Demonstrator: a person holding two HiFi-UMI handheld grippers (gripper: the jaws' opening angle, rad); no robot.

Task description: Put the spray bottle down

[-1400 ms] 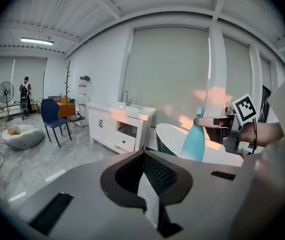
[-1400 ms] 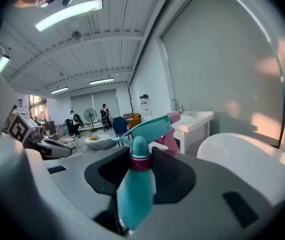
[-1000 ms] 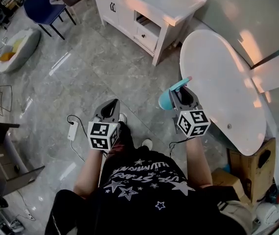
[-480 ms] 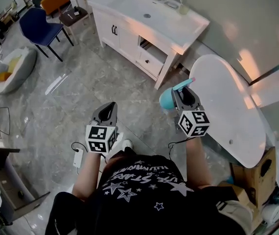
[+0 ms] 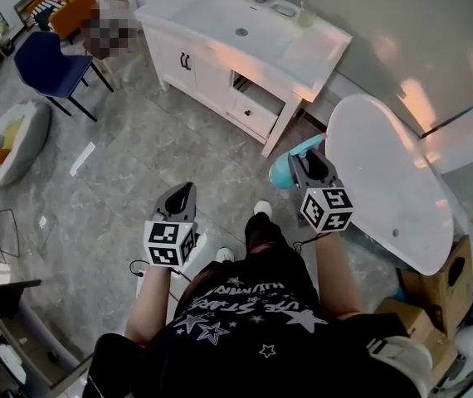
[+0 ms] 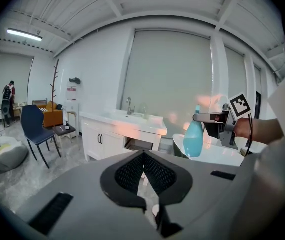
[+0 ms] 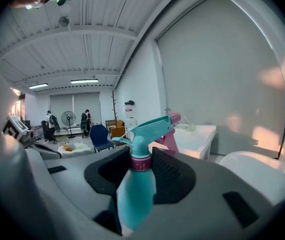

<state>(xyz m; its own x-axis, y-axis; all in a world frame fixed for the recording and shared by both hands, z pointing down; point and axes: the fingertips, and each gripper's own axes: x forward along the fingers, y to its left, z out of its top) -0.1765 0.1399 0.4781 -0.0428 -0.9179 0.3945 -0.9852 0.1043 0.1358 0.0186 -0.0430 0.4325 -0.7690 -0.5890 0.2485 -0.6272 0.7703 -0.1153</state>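
Note:
The teal spray bottle point(image 5: 283, 169) with its teal and pink trigger head hangs in the air, and my right gripper point(image 5: 307, 162) is shut on it. In the right gripper view the bottle point(image 7: 136, 189) stands upright between the two dark pads, which press on its body just below the pink collar. It is held beside the near end of a white oval top point(image 5: 386, 181). My left gripper point(image 5: 182, 192) is lower left over the floor, shut and empty, and its pads point(image 6: 132, 171) meet at the tips. From the left gripper view the bottle point(image 6: 193, 139) shows at right.
A white vanity with a sink point(image 5: 303, 52) stands ahead, with one drawer open. A blue chair point(image 5: 50, 65) and a beanbag point(image 5: 8, 131) are far left. A cardboard box point(image 5: 431, 284) sits right of me. A cable and adapter lie on the grey floor point(image 5: 137, 156).
I have walked forward, so the vanity and the oval top are nearer in view. Both grippers moved along with me. The bottle stays in the right gripper.

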